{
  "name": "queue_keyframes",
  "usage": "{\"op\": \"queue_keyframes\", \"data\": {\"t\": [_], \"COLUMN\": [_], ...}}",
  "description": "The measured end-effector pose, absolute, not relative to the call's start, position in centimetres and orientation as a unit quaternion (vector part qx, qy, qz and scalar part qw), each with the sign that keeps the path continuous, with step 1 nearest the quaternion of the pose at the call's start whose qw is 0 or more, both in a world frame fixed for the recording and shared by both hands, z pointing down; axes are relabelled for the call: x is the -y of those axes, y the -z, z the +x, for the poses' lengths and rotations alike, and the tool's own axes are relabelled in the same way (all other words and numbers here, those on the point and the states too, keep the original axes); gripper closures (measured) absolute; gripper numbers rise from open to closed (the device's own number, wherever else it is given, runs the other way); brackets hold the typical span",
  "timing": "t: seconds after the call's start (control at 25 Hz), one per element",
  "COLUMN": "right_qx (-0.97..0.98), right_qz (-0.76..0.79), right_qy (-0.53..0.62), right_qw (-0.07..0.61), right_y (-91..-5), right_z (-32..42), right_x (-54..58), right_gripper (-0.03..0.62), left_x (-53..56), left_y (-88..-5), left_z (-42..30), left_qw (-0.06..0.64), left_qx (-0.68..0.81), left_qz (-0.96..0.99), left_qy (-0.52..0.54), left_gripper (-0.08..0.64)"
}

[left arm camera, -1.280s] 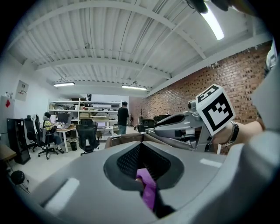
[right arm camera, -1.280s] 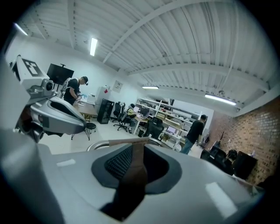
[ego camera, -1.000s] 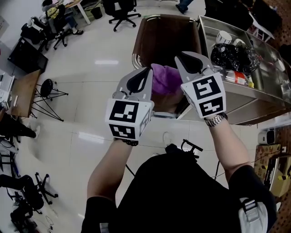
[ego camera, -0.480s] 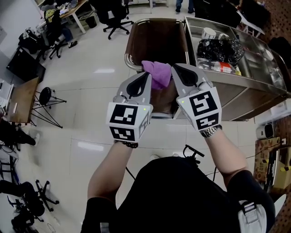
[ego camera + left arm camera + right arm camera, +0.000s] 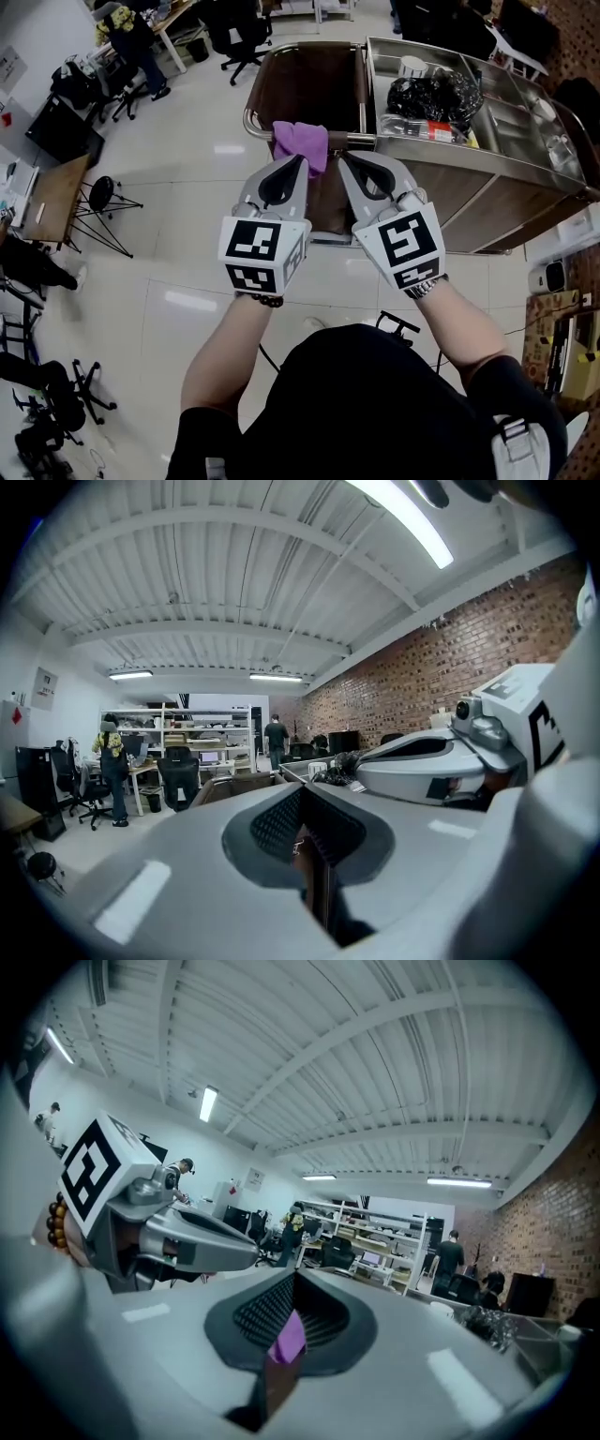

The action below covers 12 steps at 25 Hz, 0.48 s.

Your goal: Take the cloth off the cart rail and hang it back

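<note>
A purple cloth (image 5: 300, 145) hangs folded over the chrome rail (image 5: 255, 129) at the end of the steel cart (image 5: 487, 164). Both grippers are held level side by side, a short way back from the rail on my side. My left gripper (image 5: 299, 162) points at the cloth's lower edge with its jaws together and nothing in them. My right gripper (image 5: 343, 162) sits just right of the cloth, also shut and empty. In the right gripper view a strip of the purple cloth (image 5: 289, 1339) shows through the slot behind the closed right gripper (image 5: 295, 1279). The left gripper (image 5: 302, 794) shows only brown in its slot.
The cart's brown bag (image 5: 314, 84) hangs beyond the rail. A black plastic bag (image 5: 427, 94), a bottle (image 5: 427, 128) and a white cup (image 5: 410, 67) lie in the cart's top tray. Office chairs (image 5: 234, 28), a stool (image 5: 98, 187) and a seated person (image 5: 131, 33) are far left.
Both grippers have drawn back from the cart towards me. The cloth, which sat between their tips, now hangs alone on the rail, apart from both.
</note>
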State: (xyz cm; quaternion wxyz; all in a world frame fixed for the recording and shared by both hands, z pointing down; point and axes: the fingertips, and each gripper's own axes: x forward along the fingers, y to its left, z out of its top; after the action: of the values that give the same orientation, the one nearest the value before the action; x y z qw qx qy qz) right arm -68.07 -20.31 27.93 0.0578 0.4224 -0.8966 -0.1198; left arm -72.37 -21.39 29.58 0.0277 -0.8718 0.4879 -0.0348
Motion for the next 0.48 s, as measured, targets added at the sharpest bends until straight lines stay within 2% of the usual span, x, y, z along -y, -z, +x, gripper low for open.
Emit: {"op": "queue_keyframes", "data": {"t": [0.48], "right_qx": [0.911], "right_qz": [0.391], "right_qy": [0.126], "right_qw": [0.039], "right_y": [-29.4], "right_z": [-64.0], "right_x": [14.4], "right_gripper": [0.592], "left_x": [16.0], "left_y": [-31.0], "left_z": [-68.0], "left_qw": [0.042], "left_qx": [-0.516], "left_qz": [-0.855], "left_qy": [0.038], "left_gripper": [0.561]}}
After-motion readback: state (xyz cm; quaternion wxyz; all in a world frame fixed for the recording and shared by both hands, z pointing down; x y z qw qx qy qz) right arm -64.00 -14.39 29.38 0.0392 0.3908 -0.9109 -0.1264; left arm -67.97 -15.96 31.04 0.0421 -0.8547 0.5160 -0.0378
